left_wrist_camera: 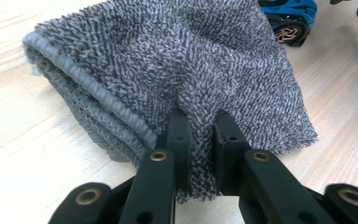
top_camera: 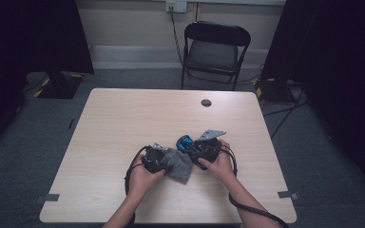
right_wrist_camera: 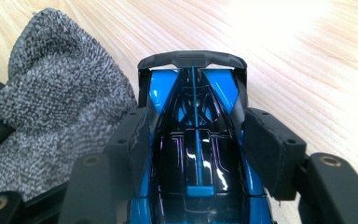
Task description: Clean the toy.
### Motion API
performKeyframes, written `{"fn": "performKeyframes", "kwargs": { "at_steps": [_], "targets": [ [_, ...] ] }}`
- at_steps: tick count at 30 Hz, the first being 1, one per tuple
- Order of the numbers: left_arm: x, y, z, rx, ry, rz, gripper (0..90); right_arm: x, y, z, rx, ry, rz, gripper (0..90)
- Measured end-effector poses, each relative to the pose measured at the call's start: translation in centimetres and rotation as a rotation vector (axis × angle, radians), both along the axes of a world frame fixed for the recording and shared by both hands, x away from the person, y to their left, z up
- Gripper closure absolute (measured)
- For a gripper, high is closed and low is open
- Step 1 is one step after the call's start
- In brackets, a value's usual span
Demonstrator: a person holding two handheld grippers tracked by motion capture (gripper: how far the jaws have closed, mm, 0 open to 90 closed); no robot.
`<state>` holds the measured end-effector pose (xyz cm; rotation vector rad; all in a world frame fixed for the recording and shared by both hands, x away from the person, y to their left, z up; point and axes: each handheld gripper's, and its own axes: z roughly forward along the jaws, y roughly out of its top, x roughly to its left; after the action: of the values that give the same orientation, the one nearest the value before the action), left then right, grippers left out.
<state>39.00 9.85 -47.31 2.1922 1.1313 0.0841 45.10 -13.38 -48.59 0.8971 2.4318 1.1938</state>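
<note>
Near the front edge of the pale wooden bench [top_camera: 123, 118], my left fingers [left_wrist_camera: 200, 140] were pinched tight on a fold of the grey, nubbly terry cloth [left_wrist_camera: 168, 60]. My right fingers [right_wrist_camera: 196, 149], about half open, clamped the sides of the glossy blue-and-black toy racing car [right_wrist_camera: 196, 140], just beside the cloth. I judged wiping was underway; next the cloth had to be brought across the bodywork.

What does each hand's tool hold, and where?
Left tongs pinch a fold of the grey cloth; right tongs clamp the blue toy car across its sides.
</note>
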Motion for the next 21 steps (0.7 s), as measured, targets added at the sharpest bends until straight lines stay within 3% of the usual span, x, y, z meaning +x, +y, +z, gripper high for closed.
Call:
{"fn": "performKeyframes", "kwargs": {
  "at_steps": [21],
  "targets": [
    [-1.1,-1.8,0.1,0.001,0.003,-0.068,79.4,0.0,0.0,0.0,0.001,0.004,0.000,41.6]
  ]
}}
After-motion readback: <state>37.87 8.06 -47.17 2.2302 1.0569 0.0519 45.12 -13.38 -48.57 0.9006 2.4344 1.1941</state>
